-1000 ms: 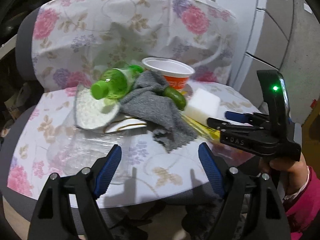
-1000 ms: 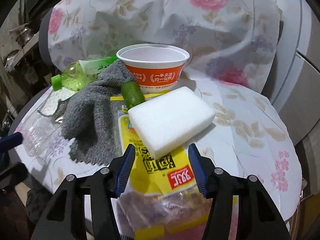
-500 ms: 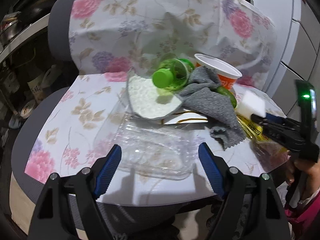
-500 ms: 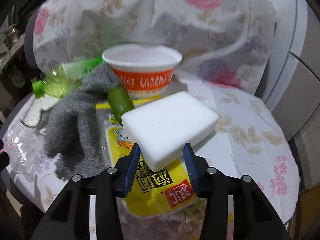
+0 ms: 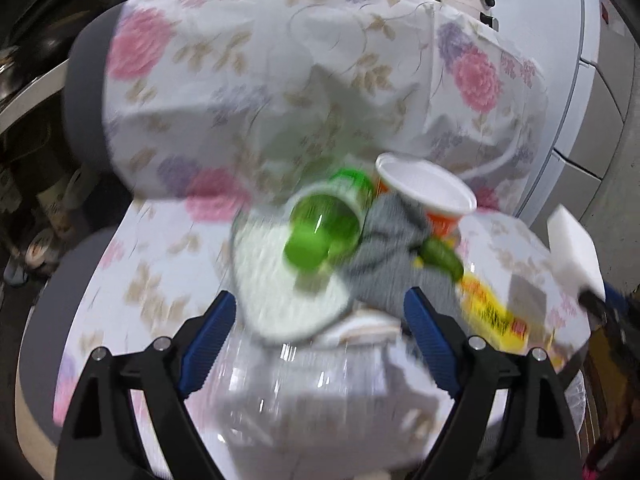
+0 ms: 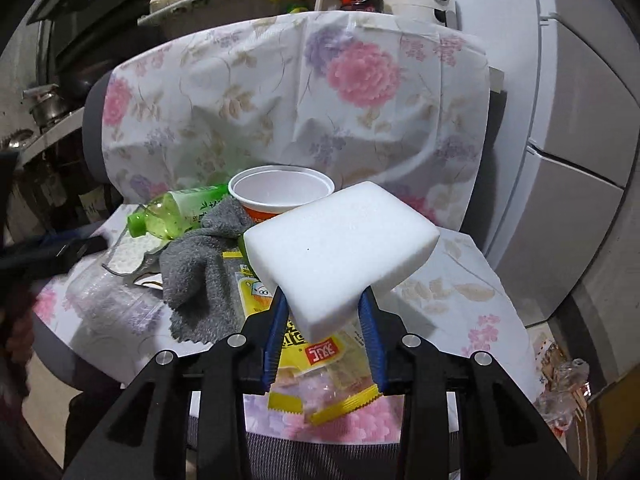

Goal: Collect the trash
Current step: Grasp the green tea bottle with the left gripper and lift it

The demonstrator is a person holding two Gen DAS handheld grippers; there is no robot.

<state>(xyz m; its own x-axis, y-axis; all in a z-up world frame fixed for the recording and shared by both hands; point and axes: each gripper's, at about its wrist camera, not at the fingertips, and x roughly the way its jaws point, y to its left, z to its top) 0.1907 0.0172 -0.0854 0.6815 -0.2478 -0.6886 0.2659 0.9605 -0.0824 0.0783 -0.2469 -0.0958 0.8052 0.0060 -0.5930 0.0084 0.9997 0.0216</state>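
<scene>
Right wrist view: right gripper [image 6: 325, 322] pinching the white sponge [image 6: 340, 250] by its near edge, lifted clear of the chair seat [image 6: 460, 280] (sponge blocks part of the cup and the green item behind it). Below it a yellow snack wrapper [image 6: 316, 354], partly hidden by the fingers. Grey cloth [image 6: 196, 264] drapes over the middle of the pile; green bottle [image 6: 176, 216] lies on its side to the left; noodle cup [image 6: 280, 192] upright behind. Left wrist view is motion-blurred: left gripper [image 5: 318, 326] spread wide, holding nothing, over a clear plastic tray [image 5: 304, 384] (edges hard to make out). Sponge there is cut off at the right edge.
</scene>
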